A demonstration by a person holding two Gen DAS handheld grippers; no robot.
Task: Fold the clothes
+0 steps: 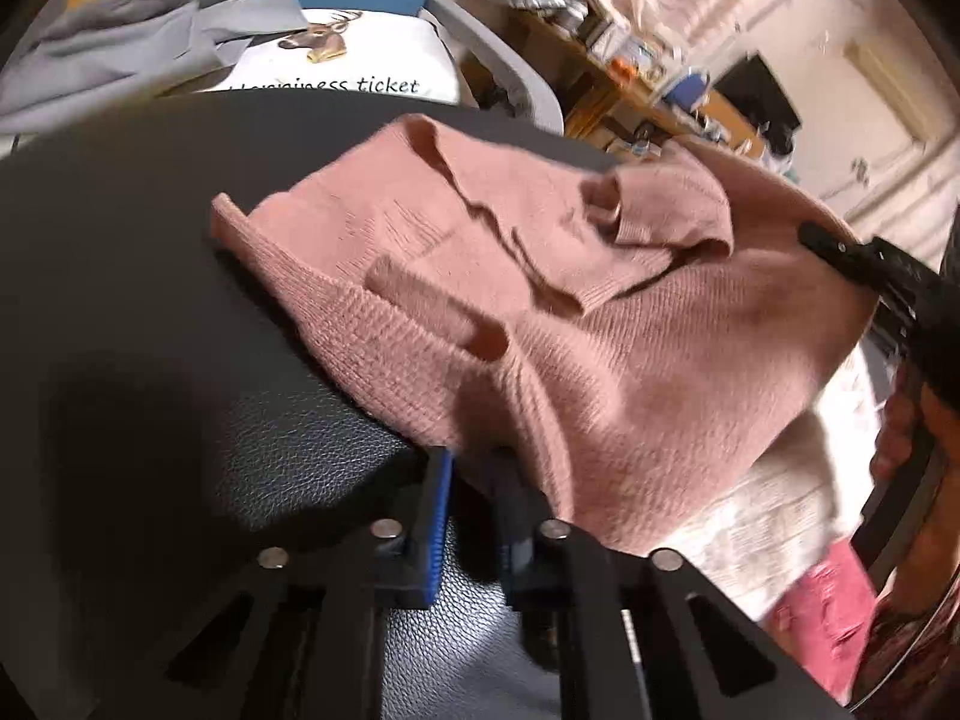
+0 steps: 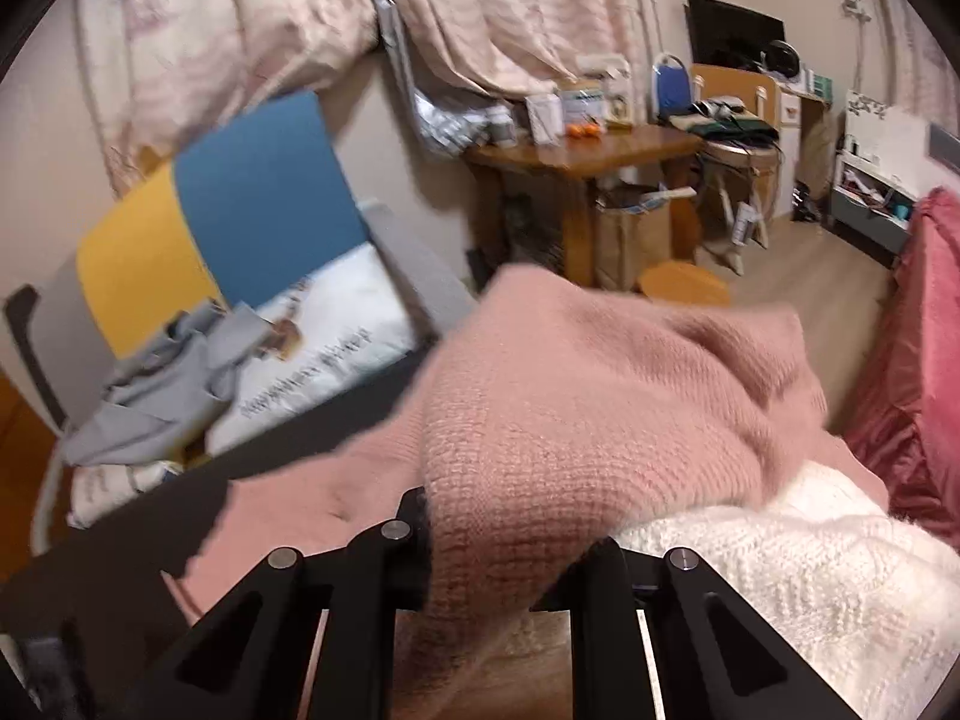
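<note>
From the left wrist, we see our left tool (image 1: 474, 480) pinching the near hem of a pink knit sweater (image 1: 540, 312), which lies rumpled on a black leather-textured bench (image 1: 180, 276). Our right tool (image 1: 840, 252) grips its far edge.

From the right wrist, our right tool (image 2: 498, 546) is clamped on a raised fold of the sweater (image 2: 600, 396), beside a white knit garment (image 2: 810, 570).

Pink sweater (image 1: 540, 324) fuzzy ribbed knit; black table (image 1: 180, 276) matt grained leatherette; white blanket (image 2: 810, 576) nubbly
</note>
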